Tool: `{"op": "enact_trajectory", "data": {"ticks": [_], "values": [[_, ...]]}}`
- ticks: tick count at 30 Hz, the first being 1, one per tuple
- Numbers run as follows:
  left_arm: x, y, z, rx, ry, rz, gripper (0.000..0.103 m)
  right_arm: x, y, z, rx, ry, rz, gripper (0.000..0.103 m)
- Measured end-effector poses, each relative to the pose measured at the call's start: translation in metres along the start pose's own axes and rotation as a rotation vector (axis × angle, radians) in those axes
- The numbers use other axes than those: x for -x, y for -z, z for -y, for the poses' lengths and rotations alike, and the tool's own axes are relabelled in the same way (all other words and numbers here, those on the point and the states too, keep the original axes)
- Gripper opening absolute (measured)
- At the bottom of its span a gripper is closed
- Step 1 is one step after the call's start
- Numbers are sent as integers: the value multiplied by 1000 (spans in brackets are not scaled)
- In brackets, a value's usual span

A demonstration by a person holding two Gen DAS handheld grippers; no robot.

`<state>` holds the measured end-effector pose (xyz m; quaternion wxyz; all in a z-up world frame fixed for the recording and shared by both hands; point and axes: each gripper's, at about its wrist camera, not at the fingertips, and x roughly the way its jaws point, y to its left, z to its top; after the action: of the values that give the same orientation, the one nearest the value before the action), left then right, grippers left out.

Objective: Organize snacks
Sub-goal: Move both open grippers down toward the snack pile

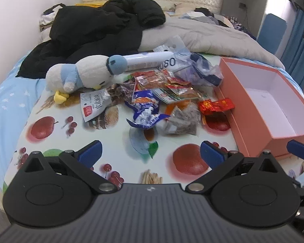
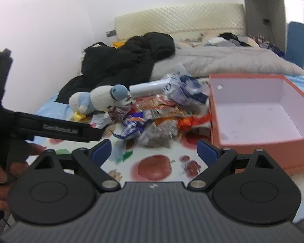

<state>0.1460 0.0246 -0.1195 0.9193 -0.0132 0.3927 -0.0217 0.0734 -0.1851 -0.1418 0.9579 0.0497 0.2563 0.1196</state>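
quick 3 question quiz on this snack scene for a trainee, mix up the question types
1. True or false: the pink box already holds several snack packets.
2. Multiple choice: the plush penguin lies where, relative to the snack pile, in the left wrist view? A) to its left B) to its right C) inside the box
3. Fill in: the left gripper and right gripper both have their jaws ____ with nothing between them.

Key: 1 false, the box is empty; 2 A; 3 open
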Motion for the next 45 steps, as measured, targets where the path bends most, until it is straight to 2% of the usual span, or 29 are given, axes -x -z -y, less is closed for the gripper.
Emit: {"op": "enact_trajectory", "data": {"ticks": [1,3,14,21,29,34,37,40,45], "values": [[-3,-1,-2,8,1,-2,103,-3,-1,-3,12,-3,-3,91],[-10,-3,-9,26,7,-10,103,-12,-3,-6,20,-10,-19,74],[-55,-8,-40,66,29,-18,101,-59,2,-21,58,-22,-78,69],[-86,-17,-58,122,46,-42,98,-96,4,-26,83,-43,-112,69],[-136,-36,-62,151,102,-64,97,-148,6,-8,62,23,-162,69],[-166,-51,-53,127,106,-81,87,-179,3,6,13,45,-171,69],[-186,-57,-51,121,116,-89,81,-196,2,13,-22,34,-177,75],[-207,-58,-53,139,142,-113,76,-210,3,17,-46,23,-184,76],[-232,-58,-54,121,168,-155,73,-230,6,20,-50,36,-207,76]]}}
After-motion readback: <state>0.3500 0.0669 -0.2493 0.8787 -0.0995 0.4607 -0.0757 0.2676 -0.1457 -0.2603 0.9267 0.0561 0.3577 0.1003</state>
